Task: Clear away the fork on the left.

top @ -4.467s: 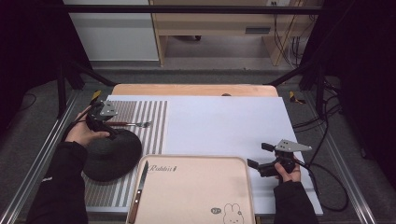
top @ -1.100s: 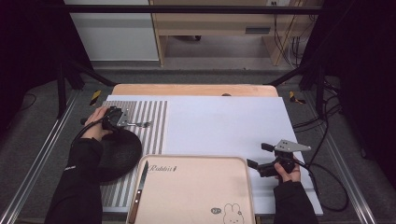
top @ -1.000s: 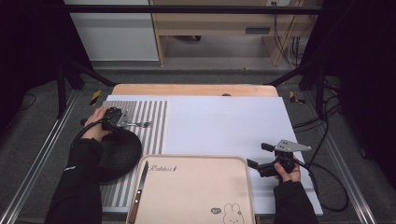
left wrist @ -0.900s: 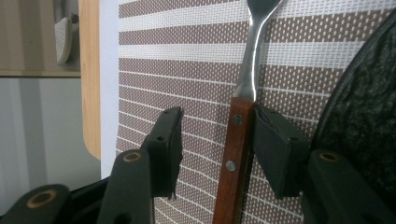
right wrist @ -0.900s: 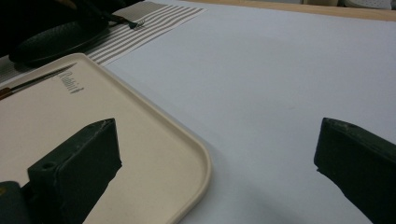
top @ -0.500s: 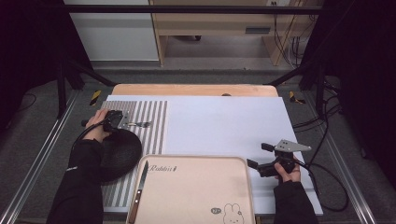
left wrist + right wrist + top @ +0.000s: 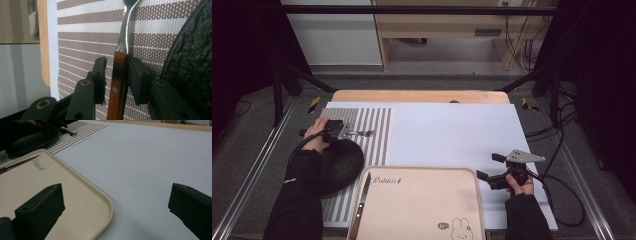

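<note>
Left tool (image 7: 117, 75) jaws just closing around fork (image 7: 120, 75) handle on striped mat (image 7: 82, 37), one pad touching, beside black plate (image 7: 190, 62), right tool (image 7: 115, 207) wide, empty, by tray (image 7: 82, 202)

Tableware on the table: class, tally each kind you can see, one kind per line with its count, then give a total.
Wooden-handled steel fork: 1
Wooden-handled steel knife: 1
Round black textured plate: 1
Beige rectangular plastic tray with a rabbit print: 1
Brown-and-white striped woven placemat: 1
Total: 5
</note>
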